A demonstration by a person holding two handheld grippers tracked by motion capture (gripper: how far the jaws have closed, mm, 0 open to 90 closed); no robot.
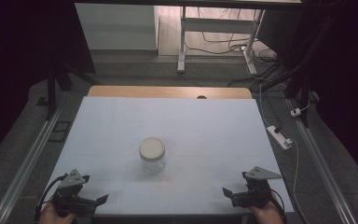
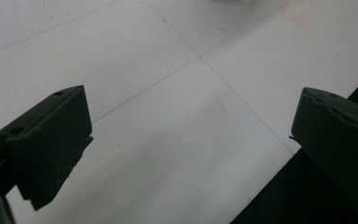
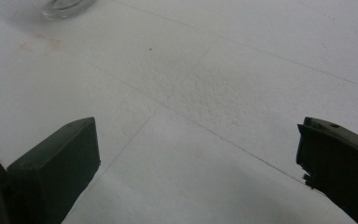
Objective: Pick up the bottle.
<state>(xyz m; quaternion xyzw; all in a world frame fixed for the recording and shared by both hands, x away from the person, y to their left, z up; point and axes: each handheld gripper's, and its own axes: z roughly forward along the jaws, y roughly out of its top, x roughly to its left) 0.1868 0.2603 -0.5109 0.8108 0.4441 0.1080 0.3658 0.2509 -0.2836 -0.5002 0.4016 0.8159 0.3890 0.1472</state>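
Resting at the lower corners of the frame, the left gripper [image 1: 103,199] and right gripper [image 1: 225,192] gape wide, holding nothing. Both point inward at the lidded glass jar [image 1: 152,156] in mid-frame, seemingly readied to approach it.

Clear glass jar [image 1: 152,158] — matt lid [image 1: 151,147]

Dim, murky room around the pale table [image 1: 121,126], which catches soft overhead light. Gripper views look grainy; near jaws blur.
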